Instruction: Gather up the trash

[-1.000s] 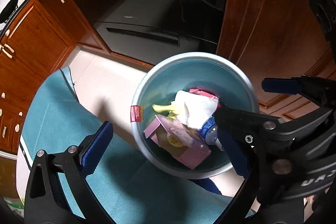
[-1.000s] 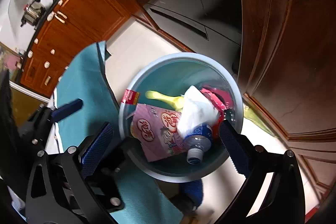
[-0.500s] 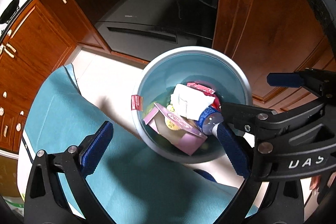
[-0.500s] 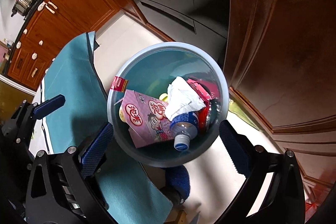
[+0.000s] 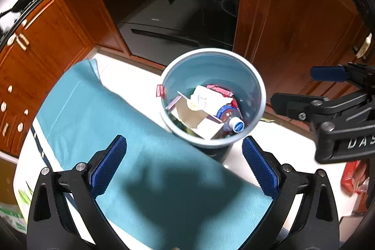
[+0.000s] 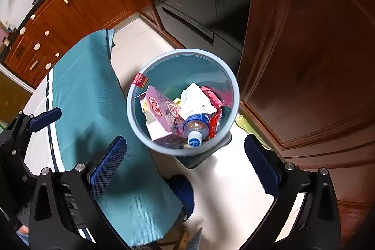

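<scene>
A round blue-grey trash bin (image 5: 261,95) (image 6: 132,109) stands on the pale floor beside the table. Inside lie a pink carton (image 6: 164,117) (image 5: 208,129), a crumpled white tissue (image 6: 194,100) (image 5: 204,96), a plastic bottle with a blue label (image 6: 195,130) (image 5: 230,117) and red wrappers (image 6: 212,95). My left gripper (image 5: 184,166) is open and empty, high above the table edge, short of the bin. My right gripper (image 6: 185,165) is also open and empty, above the bin's near side. The right gripper's body (image 5: 332,109) shows at the right of the left wrist view.
A teal cloth (image 5: 131,156) (image 6: 93,95) covers the table beside the bin. Wooden cabinets (image 6: 304,62) and a dark oven front (image 5: 168,22) stand close behind the bin. A blue slipper (image 6: 184,193) rests on the floor near the table. A red packet (image 5: 351,177) lies at far right.
Both grippers have risen and drawn back from the bin, so it looks smaller and farther. The trash inside has settled, the pink carton tipping lower.
</scene>
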